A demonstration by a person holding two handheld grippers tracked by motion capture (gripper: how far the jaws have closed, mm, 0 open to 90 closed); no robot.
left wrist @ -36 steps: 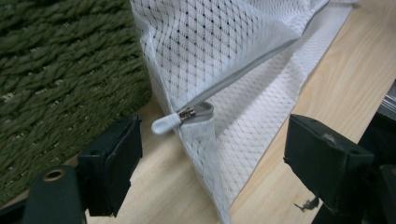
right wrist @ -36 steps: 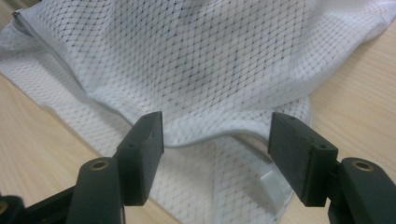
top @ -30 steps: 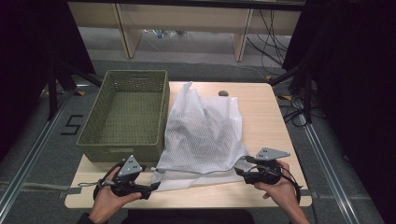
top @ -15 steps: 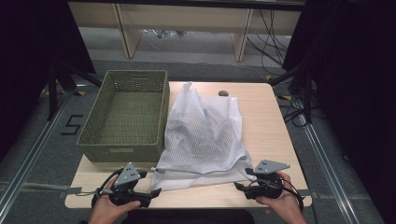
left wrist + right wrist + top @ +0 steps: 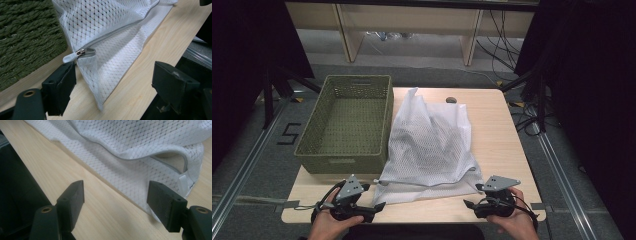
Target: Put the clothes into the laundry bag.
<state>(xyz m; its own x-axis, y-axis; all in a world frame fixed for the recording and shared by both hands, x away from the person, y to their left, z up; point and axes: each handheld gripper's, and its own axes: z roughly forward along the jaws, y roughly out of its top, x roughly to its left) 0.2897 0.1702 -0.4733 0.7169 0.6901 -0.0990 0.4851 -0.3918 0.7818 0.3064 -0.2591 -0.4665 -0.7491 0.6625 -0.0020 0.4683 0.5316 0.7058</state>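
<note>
Beside the floor's taped "5" (image 5: 288,134), each gripper (image 5: 377,206) (image 5: 470,204) stands spread, empty, near the mesh bag (image 5: 432,145).

Lab: black curtains (image 5: 242,75), floor cables (image 5: 507,35)

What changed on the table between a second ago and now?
Both hands drew back toward the near table edge. The right gripper, whose jaws have just been opening, came off the corner of the white mesh bag and now stands open with nothing between them. The left gripper is open beside the zipper pull. The bag and the green basket stayed put.
</note>
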